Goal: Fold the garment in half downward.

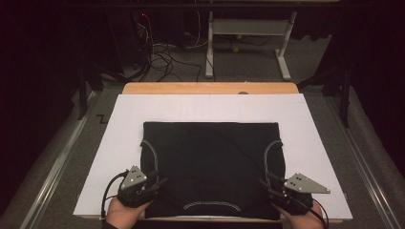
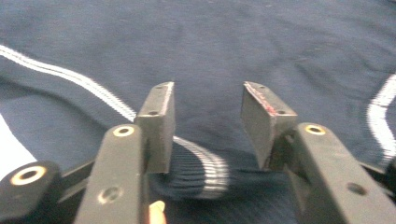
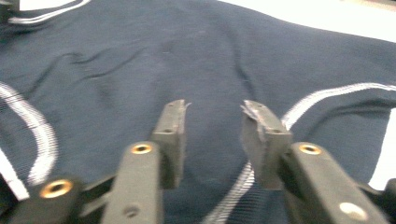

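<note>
— Left tool and right tool: jaws partly apart, gripping nothing, poised over the near shoulders of the dark shirt.

— Shirt flat on the white sheet covering the counter, neckline nearest. Looks folded once already; further folds probably left.

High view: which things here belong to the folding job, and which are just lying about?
In the job:
- dark shirt, folded on the white board
- left gripper, jaws apart over the shirt
- right gripper, jaws apart over the shirt

Lying about:
- wooden tabletop
- cables on the floor
- white table frame behind
</note>
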`<state>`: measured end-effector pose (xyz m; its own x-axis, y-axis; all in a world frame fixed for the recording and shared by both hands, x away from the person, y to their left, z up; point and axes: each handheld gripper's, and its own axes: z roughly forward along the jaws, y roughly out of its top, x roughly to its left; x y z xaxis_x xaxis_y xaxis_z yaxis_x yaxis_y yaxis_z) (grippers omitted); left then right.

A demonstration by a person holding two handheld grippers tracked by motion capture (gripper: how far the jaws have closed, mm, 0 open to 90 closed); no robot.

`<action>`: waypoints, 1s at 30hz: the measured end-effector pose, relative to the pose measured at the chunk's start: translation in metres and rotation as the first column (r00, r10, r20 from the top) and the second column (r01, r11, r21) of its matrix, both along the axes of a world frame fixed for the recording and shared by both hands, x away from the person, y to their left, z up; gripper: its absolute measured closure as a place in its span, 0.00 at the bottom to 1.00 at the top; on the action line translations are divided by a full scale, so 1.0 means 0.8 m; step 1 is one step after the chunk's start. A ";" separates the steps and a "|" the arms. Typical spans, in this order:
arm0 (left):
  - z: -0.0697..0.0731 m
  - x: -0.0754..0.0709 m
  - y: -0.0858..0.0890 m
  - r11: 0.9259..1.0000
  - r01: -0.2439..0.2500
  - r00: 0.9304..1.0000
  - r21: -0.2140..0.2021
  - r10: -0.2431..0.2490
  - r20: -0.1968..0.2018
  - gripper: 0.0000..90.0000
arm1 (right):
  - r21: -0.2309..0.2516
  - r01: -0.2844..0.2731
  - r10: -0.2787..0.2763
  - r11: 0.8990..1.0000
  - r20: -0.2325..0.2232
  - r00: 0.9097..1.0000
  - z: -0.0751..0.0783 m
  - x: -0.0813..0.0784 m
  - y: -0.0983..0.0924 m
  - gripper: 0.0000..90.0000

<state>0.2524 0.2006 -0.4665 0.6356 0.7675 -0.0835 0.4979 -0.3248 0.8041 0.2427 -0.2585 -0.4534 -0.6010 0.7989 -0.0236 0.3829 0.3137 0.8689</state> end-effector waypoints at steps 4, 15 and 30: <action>-0.004 0.009 0.011 0.999 -0.041 0.999 0.007 0.041 0.014 0.42 | 0.018 0.051 -0.051 0.999 0.001 0.999 -0.005 0.012 -0.007 0.47; -0.004 0.027 0.041 0.996 -0.083 0.997 -0.045 0.083 0.004 0.22 | 0.065 0.143 -0.143 0.988 0.009 0.990 -0.006 0.028 -0.024 0.17; 0.000 0.036 0.046 0.992 -0.111 0.993 -0.059 0.112 0.021 0.00 | 0.071 0.172 -0.174 0.983 0.038 0.984 -0.001 0.034 -0.034 0.00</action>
<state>0.2811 0.2378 -0.4662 0.5485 0.8282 -0.1153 0.5083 -0.2208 0.8324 0.2697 -0.2861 -0.4540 -0.4531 0.8914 0.0104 0.3875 0.1865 0.9028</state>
